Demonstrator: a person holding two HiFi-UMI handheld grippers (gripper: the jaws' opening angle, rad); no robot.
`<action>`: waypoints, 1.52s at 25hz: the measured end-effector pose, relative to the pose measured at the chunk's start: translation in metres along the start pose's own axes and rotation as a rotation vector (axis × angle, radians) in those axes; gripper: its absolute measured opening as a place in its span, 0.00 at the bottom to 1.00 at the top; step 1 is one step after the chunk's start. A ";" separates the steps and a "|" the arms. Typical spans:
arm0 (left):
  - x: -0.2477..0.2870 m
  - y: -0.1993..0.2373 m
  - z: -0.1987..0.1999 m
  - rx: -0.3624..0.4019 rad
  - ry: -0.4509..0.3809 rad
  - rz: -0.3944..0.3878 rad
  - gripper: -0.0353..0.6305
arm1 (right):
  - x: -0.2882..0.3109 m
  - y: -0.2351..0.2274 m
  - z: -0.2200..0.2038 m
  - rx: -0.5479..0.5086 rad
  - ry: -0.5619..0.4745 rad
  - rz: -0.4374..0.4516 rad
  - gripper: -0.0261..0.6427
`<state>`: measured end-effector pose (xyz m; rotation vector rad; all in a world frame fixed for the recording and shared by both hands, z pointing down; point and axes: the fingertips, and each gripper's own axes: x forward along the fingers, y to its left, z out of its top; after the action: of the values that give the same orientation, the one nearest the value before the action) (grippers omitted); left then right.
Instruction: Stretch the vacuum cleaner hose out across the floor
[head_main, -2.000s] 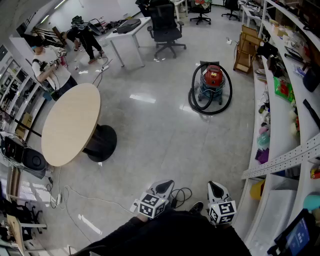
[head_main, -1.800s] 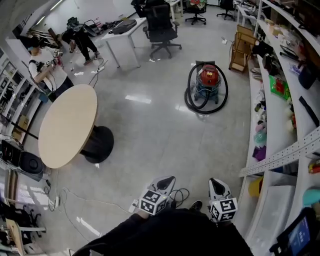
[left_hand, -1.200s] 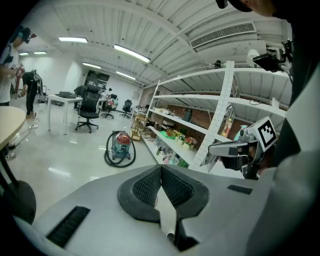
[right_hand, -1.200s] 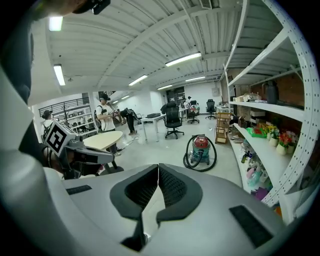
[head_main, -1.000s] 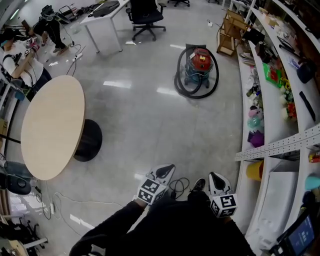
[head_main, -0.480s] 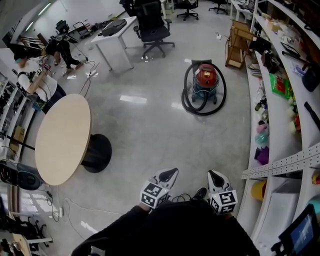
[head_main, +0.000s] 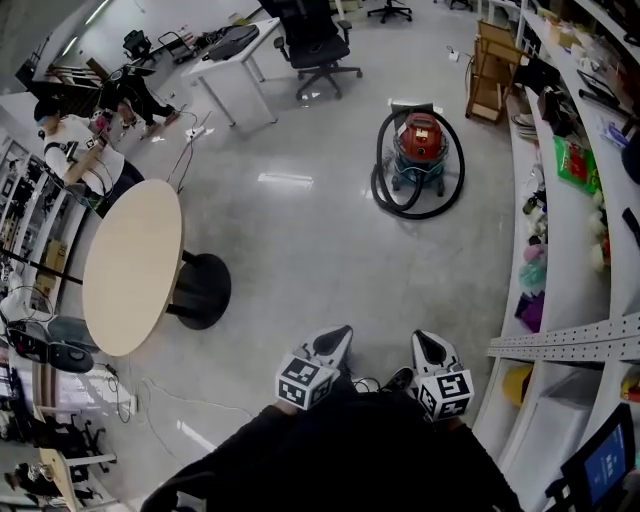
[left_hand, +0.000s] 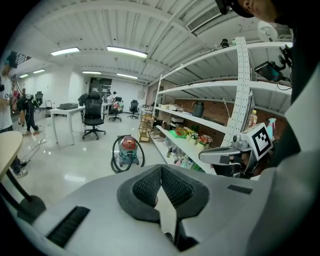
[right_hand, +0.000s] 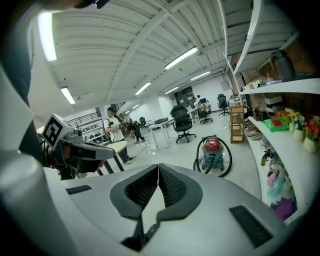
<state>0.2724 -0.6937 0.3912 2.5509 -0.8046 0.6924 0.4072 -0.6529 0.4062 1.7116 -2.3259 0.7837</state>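
Red and round, the vacuum (head_main: 421, 140) sits far off on the shiny floor (head_main: 300, 250), near the shelves (head_main: 550, 200). Its black hose (head_main: 386, 192) is curled in a big ring around it, so it is tidy and not yet pulled out. Both claws are close to the person's body, well apart from the vacuum. The left claw (head_main: 336, 342) has its jaws pressed together with nothing in them. The right claw (head_main: 427, 346) is pressed together too and holds nothing. I think they are closed because there is nothing to grab here. Both point toward the vacuum, so I guess the person is going to it. Next, a claw would need to reach the hose, spread and pinch it. A round table (head_main: 130, 262) stands off to the left, out of the way.
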 end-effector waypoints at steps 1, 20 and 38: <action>0.005 0.001 0.001 -0.002 0.003 0.002 0.08 | 0.005 -0.003 -0.001 0.005 0.010 0.011 0.06; 0.130 0.136 0.088 -0.025 -0.041 -0.246 0.08 | 0.166 -0.045 0.111 -0.099 0.112 -0.173 0.06; 0.211 0.272 0.132 -0.058 0.010 -0.140 0.08 | 0.305 -0.113 0.150 -0.091 0.115 -0.110 0.06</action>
<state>0.3014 -1.0553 0.4557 2.5213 -0.6268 0.6278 0.4363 -1.0078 0.4408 1.6923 -2.1388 0.7245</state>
